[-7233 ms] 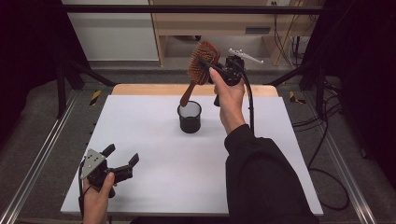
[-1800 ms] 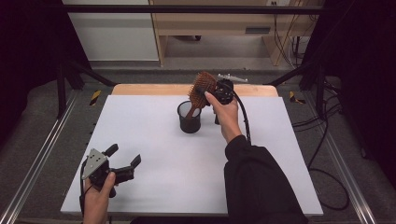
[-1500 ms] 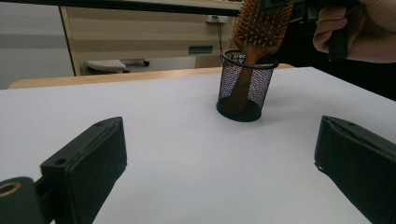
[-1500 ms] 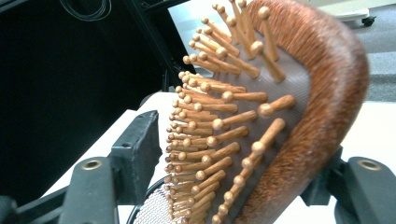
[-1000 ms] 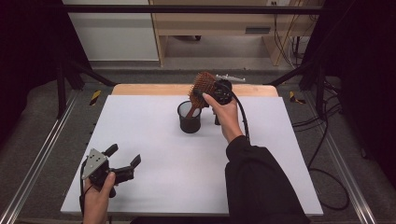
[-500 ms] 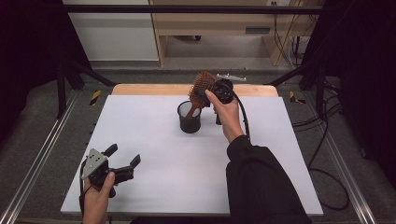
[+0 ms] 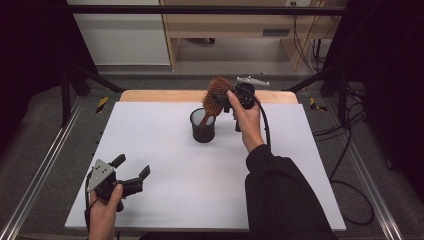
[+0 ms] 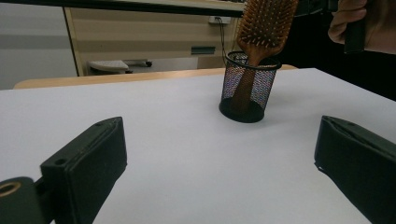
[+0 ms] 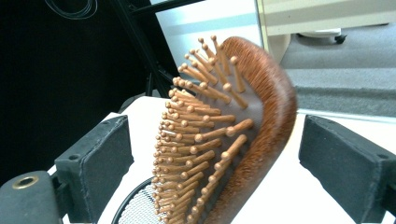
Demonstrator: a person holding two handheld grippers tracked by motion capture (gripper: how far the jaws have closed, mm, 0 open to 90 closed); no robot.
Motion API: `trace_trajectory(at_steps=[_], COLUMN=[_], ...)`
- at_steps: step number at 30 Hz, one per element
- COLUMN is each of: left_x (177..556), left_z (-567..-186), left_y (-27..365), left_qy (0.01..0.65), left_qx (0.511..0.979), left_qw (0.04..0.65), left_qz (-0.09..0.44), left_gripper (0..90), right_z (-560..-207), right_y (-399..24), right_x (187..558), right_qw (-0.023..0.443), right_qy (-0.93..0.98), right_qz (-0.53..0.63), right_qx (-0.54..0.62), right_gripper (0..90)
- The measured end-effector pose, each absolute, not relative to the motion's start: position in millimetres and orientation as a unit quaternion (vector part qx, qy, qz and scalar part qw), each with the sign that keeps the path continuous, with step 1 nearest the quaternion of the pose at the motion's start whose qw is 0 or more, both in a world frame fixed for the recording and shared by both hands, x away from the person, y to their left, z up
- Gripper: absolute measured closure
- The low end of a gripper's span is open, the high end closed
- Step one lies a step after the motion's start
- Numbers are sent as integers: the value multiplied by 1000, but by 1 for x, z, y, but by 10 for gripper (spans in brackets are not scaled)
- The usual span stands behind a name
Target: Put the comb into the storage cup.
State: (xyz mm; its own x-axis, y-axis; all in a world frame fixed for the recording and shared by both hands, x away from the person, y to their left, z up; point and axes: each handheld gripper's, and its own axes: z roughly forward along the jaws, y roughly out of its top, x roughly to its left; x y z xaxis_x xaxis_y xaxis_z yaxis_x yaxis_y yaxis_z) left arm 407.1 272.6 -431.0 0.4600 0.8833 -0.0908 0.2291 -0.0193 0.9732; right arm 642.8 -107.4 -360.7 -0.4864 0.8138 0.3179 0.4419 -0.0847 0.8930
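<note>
Since the earliest frame the hairbrush [image 7: 214, 97] has been coming down from well above the mesh cup [image 7: 202, 126]; now its handle is standing inside the cup, and over the last second little is changing.

The right tool [image 7: 226, 100], just above the centre of the high view, is sitting with its jaws apart on either side of the brush head. In the right gripper view the hairbrush [image 9: 224, 135] is filling the middle of the frame between the two black pads, with a gap showing on each side, so the pads are flanking the head rather than pressing it. The bristles are facing the left of that frame, and the cup's rim [image 9: 135, 205] is peeking in at the bottom.

The brush is leaning tilted, head up and to the right of the cup, handle down through the mesh.

The left tool [image 7: 131, 175], at the lower left of the high view, is resting low over the white tabletop [image 7: 165, 180], jaws spread wide and holding nothing, well apart from the cup. In the left gripper view the cup [image 8: 248, 88] and brush [image 8: 261, 32] are showing upper right of centre.
</note>
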Motion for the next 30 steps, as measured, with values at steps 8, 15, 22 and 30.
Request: trace_trajectory(at_steps=[8,15,22,30], left_x=[407,407,407,407], left_z=[-431,-431,-431,-431], left_y=[273,273,273,273], left_qy=[428,429,429,429], left_qx=[650,649,650,649], left_qw=[554,554,554,554], left_qz=[296,296,296,296], left_gripper=[28,28,28,28], right_z=[-353,-347,-343,-342], right_y=[-116,-121,-124,-126], right_x=[639,635,632,632], right_qw=[174,182,189,190], right_qy=[646,637,632,631], right_qz=[571,581,585,588], right_qx=[477,474,471,470], right_gripper=[83,88,89,92])
